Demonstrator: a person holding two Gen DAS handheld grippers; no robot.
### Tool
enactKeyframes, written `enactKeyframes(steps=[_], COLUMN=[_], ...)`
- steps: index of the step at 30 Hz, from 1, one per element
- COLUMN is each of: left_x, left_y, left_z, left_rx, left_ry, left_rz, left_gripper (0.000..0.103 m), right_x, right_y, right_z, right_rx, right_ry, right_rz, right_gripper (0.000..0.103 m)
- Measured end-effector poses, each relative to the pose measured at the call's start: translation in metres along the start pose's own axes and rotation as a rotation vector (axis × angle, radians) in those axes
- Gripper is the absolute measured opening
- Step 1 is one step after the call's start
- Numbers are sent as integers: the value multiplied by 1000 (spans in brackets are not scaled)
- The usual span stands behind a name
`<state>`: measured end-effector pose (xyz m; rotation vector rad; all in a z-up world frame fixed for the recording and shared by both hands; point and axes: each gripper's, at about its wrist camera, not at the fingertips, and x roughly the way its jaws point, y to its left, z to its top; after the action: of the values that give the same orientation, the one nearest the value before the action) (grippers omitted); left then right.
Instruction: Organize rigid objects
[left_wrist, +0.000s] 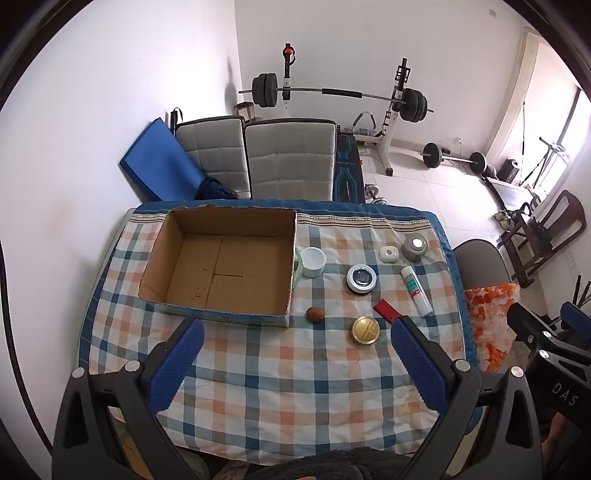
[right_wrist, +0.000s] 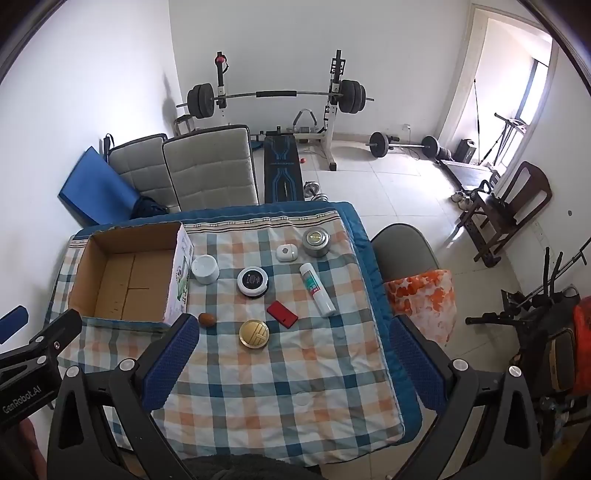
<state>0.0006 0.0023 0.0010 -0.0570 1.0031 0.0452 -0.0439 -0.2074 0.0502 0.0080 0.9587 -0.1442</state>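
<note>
On the table (left_wrist: 258, 387) sits an empty box (left_wrist: 221, 258), items loose to its right. Both grippers, left (left_wrist: 295, 365) and right (right_wrist: 291, 365), hang wide open, holding nothing. You'd probably start with the gold disc (right_wrist: 253, 333), squeezing across its rim.

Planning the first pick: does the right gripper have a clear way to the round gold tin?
Probably yes. The right gripper is open and holds nothing, and the round gold tin lies in the open on the checked cloth just ahead, apart from the red case.
</note>
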Motion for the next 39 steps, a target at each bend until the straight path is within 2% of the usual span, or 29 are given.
enactKeyframes(steps=[21, 39], left_x=[-9, -23], left_y=[0, -1], left_z=[-3, 9], left_rx=[4, 3], left_ry=[-31, -41], left_rz=[8, 3], left_gripper=[103, 103], right_x=[-8, -14], right_y=[2, 5], right_z=[-3, -1], right_rx=[1, -3], right_ry=[-19, -30], right_rz=[1, -2], right_gripper=[103, 103])
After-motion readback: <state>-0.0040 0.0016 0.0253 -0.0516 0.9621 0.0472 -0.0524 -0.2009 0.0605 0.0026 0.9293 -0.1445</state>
